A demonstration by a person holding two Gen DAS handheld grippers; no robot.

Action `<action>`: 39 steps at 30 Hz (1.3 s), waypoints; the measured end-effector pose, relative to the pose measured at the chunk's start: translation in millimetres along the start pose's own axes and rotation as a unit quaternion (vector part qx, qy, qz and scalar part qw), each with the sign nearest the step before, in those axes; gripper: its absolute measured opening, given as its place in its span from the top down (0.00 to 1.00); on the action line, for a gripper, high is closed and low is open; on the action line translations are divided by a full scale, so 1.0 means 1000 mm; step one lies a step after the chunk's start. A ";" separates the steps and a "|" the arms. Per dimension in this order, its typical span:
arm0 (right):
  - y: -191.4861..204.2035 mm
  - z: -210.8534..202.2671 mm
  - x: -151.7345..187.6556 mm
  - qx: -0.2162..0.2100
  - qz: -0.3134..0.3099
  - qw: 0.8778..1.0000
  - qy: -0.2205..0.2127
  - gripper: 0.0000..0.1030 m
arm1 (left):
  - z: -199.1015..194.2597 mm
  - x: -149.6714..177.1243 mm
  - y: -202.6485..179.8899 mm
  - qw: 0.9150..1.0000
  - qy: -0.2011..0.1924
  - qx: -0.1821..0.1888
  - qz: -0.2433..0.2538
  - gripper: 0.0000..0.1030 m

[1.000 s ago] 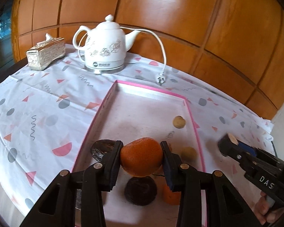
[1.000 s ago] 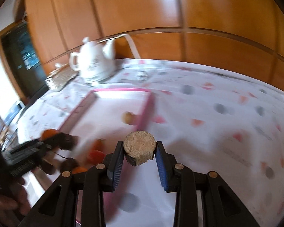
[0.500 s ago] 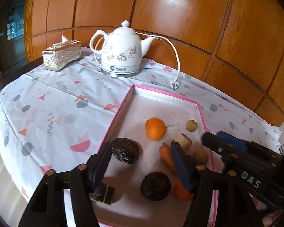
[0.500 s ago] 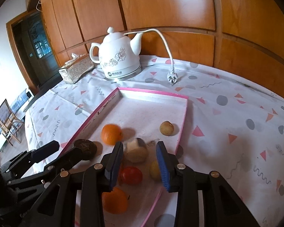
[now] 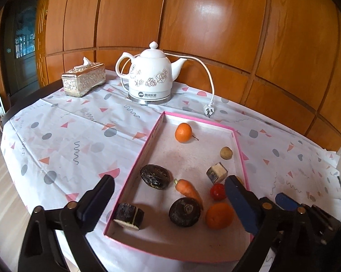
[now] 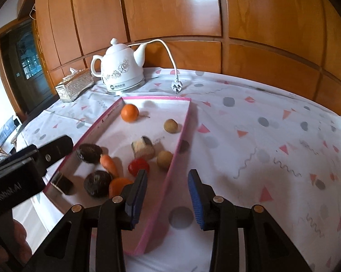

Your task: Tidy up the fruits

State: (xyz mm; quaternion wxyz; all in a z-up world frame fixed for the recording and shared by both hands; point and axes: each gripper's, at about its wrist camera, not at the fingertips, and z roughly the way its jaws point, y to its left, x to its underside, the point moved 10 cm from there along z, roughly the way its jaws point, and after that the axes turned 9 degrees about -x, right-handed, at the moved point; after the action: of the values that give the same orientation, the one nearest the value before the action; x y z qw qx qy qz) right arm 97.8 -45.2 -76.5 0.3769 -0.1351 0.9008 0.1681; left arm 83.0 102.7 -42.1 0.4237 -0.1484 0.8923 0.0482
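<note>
A pink-rimmed tray holds the produce. An orange lies at its far end, and a pale cut chunk sits near the right rim. Closer in are a dark fruit, a carrot, a tomato and a second orange. My left gripper hangs above the tray's near end, its jaws opening wide with nothing held. My right gripper stands open and empty over the tray's right rim, behind the chunk and tomato.
A white kettle with a loose cord and plug stands behind the tray. A silver tissue box sits at the back left. Wooden wall panels close off the far side. The patterned cloth right of the tray is bare.
The left gripper let go of the orange, which now lies at the tray's far end, and drew back with jaws spread. The right gripper released the cut chunk into the tray and pulled back.
</note>
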 end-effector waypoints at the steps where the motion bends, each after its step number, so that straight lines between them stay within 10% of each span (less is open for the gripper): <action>1: 0.000 -0.001 0.002 0.004 -0.003 1.000 0.000 0.63 | -0.001 0.002 0.000 1.000 0.000 -0.003 0.002 0.00; 39: 0.009 -0.013 0.012 0.022 -0.027 0.999 -0.004 0.63 | -0.024 0.008 0.010 0.998 -0.027 -0.057 0.015 0.00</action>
State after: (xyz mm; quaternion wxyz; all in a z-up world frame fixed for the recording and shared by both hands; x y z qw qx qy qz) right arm 77.9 -44.2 -74.5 0.3877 -0.1504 0.8987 0.1390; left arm 57.6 105.3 -33.6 0.4379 -0.1571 0.8784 0.1095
